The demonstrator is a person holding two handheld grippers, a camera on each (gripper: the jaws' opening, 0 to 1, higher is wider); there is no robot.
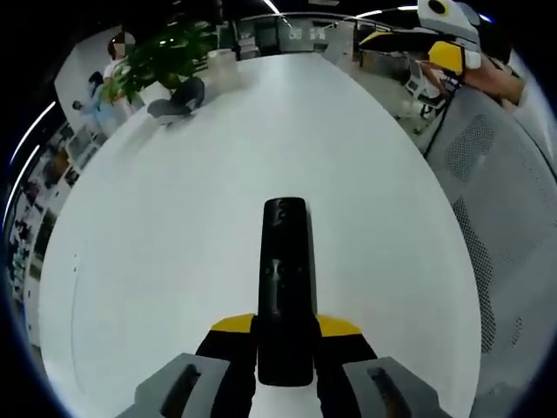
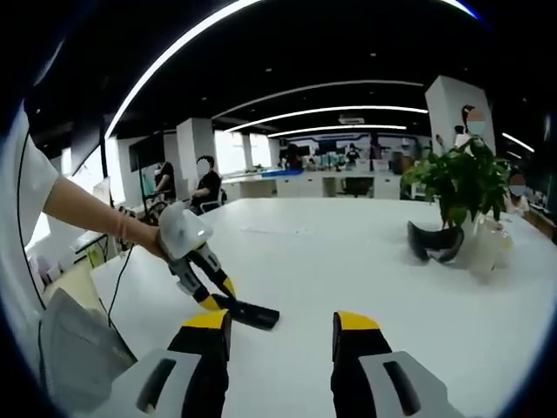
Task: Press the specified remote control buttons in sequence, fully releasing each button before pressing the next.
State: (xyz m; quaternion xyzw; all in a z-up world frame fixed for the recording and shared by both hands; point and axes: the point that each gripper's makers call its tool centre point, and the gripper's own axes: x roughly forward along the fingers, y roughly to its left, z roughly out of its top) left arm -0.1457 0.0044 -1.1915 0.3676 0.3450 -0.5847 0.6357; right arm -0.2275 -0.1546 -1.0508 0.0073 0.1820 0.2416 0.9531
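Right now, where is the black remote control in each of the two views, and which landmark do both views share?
Left gripper view: the remote control is at bottom centre, clamped between the left gripper, pointing away over the white table.
Right gripper view: it lies low, left of centre, held by that gripper above the table.
Shared landmark: the potted plant.

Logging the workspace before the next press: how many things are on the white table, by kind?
Remote control, black, held in the left gripper: 1
Potted plant: 1
Dark curved object beside the plant, too unclear to identify: 1
Total: 3
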